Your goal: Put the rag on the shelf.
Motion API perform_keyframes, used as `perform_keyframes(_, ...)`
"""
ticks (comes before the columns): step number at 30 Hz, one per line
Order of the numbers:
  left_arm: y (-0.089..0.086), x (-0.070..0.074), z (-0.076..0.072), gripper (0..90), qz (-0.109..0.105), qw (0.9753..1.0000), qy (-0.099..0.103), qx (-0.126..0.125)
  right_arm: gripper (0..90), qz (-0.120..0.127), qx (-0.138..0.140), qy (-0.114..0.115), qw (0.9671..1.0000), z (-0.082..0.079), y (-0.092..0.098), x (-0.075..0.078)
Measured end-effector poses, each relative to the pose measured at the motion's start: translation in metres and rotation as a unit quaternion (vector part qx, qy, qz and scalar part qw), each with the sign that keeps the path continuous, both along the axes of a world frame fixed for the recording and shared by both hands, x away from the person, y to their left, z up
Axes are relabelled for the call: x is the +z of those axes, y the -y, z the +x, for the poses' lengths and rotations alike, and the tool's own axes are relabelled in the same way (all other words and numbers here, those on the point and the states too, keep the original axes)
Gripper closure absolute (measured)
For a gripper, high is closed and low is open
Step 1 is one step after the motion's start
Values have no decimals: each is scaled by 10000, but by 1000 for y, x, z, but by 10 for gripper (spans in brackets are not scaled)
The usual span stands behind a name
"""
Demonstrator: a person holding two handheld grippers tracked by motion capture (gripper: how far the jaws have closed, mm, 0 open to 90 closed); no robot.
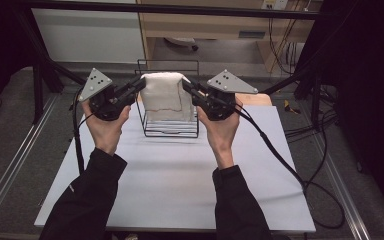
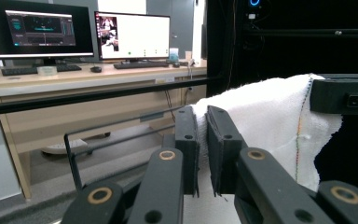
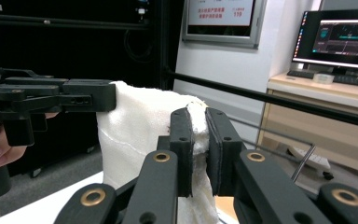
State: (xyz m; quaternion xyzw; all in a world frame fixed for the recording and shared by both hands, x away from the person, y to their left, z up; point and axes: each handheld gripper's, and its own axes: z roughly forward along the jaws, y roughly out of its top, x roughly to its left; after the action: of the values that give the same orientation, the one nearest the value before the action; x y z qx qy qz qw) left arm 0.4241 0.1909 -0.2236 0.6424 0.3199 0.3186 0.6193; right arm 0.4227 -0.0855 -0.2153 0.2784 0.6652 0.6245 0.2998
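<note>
Above the black wire rack [image 1: 171, 131], which stands at the far middle of the white table [image 1: 175, 185], a white towel [image 1: 164, 96] hangs stretched between the two grippers, its lower part dropping inside the rack's frame. The left gripper [image 1: 141, 83] comes in from the rack's left side and pinches the towel's upper left corner; in the left gripper view its jaws stand narrow, clamped on a fold of the white cloth [image 2: 261, 121], with the rack's thin bars [image 2: 74, 158] behind and to the left. The right gripper [image 1: 186, 85] comes in from the rack's right side and pinches the upper right corner; in the right gripper view its jaws are likewise drawn close on a bunched edge of the towel [image 3: 135, 126], while the left gripper [image 3: 113, 97] grips the cloth's far corner. The towel's top edge runs roughly level between the two grips, above the rack's tall back frame, and a thin coloured seam shows along one side of the cloth.
</note>
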Motion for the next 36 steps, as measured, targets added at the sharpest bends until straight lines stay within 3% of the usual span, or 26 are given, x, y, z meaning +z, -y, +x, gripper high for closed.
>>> perform_keyframes(10,3,18,8,833,-11,10000,87,13,822,30,-84,101,9999,8,-1,16)
perform_keyframes(12,2,22,11,833,48,9998,107,151,822,29,-98,136,9999,11,-2,20)
perform_keyframes(15,1,28,15,834,48,9998,140,135,822,41,-115,144,9998,15,-3,24)
perform_keyframes(19,1,35,20,833,-22,9998,159,151,823,76,-123,167,9998,21,-5,30)
perform_keyframes(36,0,54,42,833,-63,9996,165,213,823,102,-200,224,9995,39,-10,49)
